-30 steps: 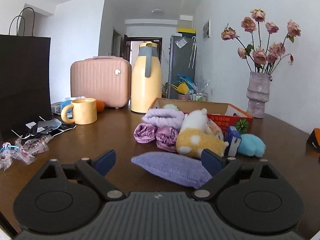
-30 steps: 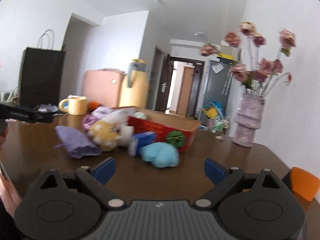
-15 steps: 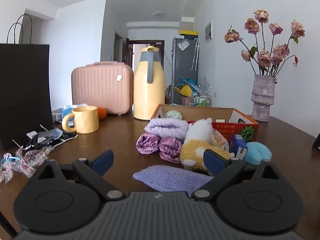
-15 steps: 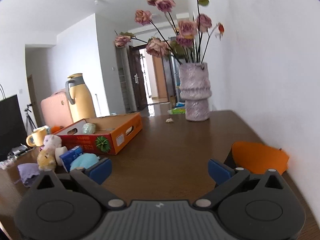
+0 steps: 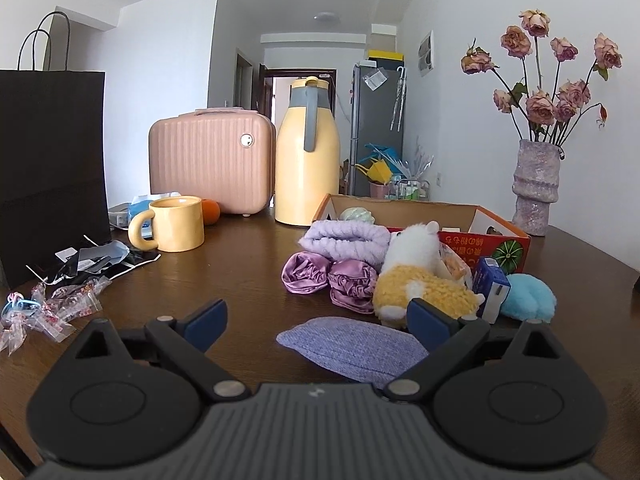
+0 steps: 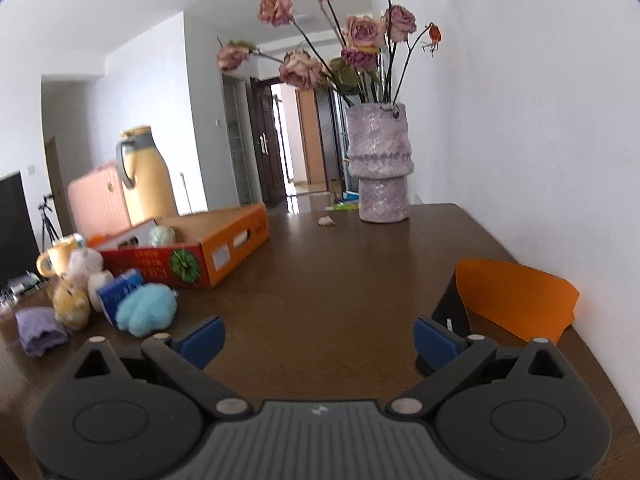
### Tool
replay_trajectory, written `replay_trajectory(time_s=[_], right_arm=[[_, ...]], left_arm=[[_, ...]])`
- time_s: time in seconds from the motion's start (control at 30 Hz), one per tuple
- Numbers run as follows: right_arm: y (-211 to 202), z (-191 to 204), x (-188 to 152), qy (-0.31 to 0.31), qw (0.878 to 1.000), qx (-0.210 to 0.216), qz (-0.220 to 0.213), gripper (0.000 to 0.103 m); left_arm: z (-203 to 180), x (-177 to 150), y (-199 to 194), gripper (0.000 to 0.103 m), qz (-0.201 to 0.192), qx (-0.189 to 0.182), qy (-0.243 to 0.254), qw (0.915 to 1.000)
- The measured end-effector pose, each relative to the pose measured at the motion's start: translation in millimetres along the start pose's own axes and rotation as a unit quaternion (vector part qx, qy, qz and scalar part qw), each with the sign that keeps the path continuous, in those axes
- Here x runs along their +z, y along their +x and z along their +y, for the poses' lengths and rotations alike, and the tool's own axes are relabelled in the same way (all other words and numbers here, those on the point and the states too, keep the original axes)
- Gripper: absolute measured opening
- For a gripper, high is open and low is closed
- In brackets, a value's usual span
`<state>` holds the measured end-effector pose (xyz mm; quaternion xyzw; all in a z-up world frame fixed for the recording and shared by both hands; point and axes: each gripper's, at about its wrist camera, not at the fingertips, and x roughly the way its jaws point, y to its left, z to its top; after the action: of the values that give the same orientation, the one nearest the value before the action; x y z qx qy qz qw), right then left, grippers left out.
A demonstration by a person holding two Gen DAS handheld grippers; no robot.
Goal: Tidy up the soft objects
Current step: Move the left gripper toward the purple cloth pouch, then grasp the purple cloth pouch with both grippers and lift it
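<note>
A flat lilac pouch (image 5: 352, 350) lies on the brown table just ahead of my open left gripper (image 5: 318, 322), nearer its right finger. Behind it sit two purple satin scrunchies (image 5: 330, 280), a folded lilac towel (image 5: 346, 238), a yellow-and-white plush (image 5: 420, 276), a blue carton (image 5: 494, 288) and a light blue plush (image 5: 528, 294). An open orange cardboard box (image 5: 500, 236) stands behind them with a pale green item (image 5: 357, 215) inside. My right gripper (image 6: 318, 338) is open over bare table; the blue plush (image 6: 148, 308) and the box (image 6: 224, 250) lie to its left.
A yellow mug (image 5: 172, 224), a yellow thermos jug (image 5: 306, 156), a pink case (image 5: 210, 160) and a black paper bag (image 5: 48, 168) stand at the left and back. Candy wrappers (image 5: 48, 308) litter the left edge. A vase of dried roses (image 6: 378, 164) stands far right. An orange-and-black object (image 6: 504, 300) lies near the right gripper.
The right gripper has swung to the right, away from the soft pile, and now faces the vase and wall. The left gripper shifted only slightly above the lilac pouch. Both stayed open.
</note>
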<state>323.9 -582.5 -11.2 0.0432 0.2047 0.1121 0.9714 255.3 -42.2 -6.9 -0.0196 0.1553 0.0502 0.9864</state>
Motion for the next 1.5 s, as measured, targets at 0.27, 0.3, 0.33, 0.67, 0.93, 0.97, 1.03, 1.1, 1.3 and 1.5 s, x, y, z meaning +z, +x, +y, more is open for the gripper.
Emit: replay_trajectory(time_s=[0.27, 0.3, 0.33, 0.67, 0.93, 0.97, 1.03, 1.1, 1.3, 1.5], right_arm=[[-7, 4, 5, 0.0, 1.0, 0.007, -0.01, 0.098], [-6, 3, 4, 0.001, 1.0, 0.007, -0.009, 0.098], [-5, 3, 2, 0.004, 1.0, 0.008, -0.006, 0.098], [-17, 36, 17, -0.009, 0.999, 0.016, -0.038, 0.098], [36, 141, 10, -0.013, 0.998, 0.063, 0.018, 0.095], [45, 154, 8, -0.007, 0.997, 0.072, 0.031, 0.091], [64, 182, 2, 0.004, 0.993, 0.101, 0.056, 0.086], [79, 212, -4, 0.012, 0.988, 0.13, 0.081, 0.083], [125, 297, -16, 0.049, 0.969, 0.196, 0.138, 0.073], [153, 329, -24, 0.068, 0.973, 0.155, 0.155, 0.055]], left_arm=[[-3, 1, 1, 0.098, -0.001, -0.004, 0.002, 1.0], [-3, 1, 2, 0.098, 0.0, -0.005, 0.001, 1.0], [-2, 1, 2, 0.098, 0.001, -0.005, 0.0, 1.0], [1, -1, 9, 0.099, 0.008, -0.005, -0.002, 1.0], [-5, -4, 39, 0.099, 0.061, -0.048, 0.017, 0.9968], [-5, -4, 44, 0.099, 0.064, -0.051, 0.019, 0.9964], [1, -1, 54, 0.098, 0.078, -0.056, 0.012, 0.9953], [13, 4, 66, 0.091, 0.093, -0.072, -0.011, 0.993], [50, 9, 109, 0.041, 0.153, -0.134, -0.069, 0.9765], [65, 1, 104, 0.027, 0.167, -0.232, -0.118, 0.951]])
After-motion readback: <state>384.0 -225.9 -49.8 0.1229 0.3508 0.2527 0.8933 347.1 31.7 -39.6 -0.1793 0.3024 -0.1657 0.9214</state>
